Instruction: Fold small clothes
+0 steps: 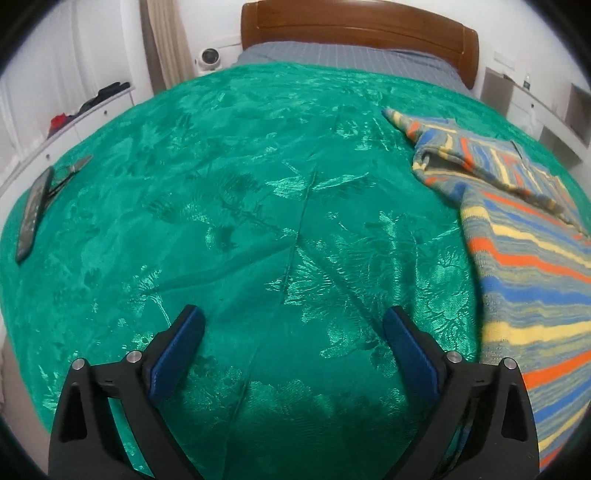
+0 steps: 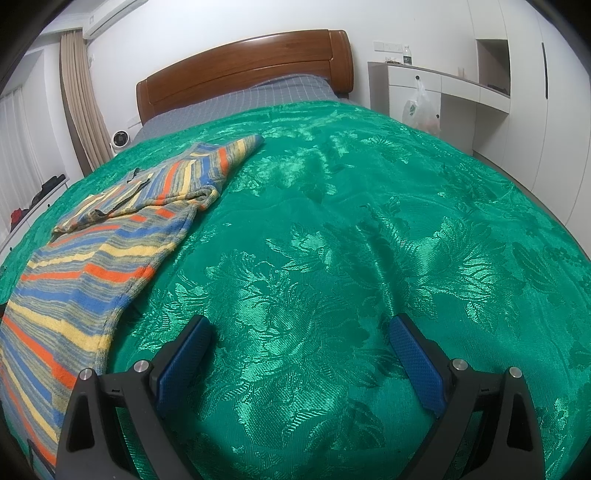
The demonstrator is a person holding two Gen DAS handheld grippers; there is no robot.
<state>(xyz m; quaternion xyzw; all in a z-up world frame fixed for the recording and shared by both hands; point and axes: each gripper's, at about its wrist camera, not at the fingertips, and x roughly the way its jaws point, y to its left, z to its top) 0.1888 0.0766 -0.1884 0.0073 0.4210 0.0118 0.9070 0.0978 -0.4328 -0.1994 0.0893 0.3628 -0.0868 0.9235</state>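
A striped knit sweater (image 1: 524, 258) in blue, orange, yellow and grey lies on the green bedspread (image 1: 240, 203), at the right of the left wrist view. In the right wrist view the same sweater (image 2: 96, 258) lies at the left, one sleeve folded across its upper part and the other sleeve pointing toward the headboard. My left gripper (image 1: 293, 326) is open over bare bedspread, just left of the sweater's edge, nothing between its blue pads. My right gripper (image 2: 301, 334) is open too, over bare green bedspread (image 2: 351, 221) to the right of the sweater.
A dark remote control (image 1: 33, 214) and a pair of pliers (image 1: 70, 171) lie near the bed's left edge. The wooden headboard (image 1: 354, 33) stands at the far end. White drawers (image 1: 55, 136) flank the left side, white cabinets with a plastic bag (image 2: 421, 107) the right.
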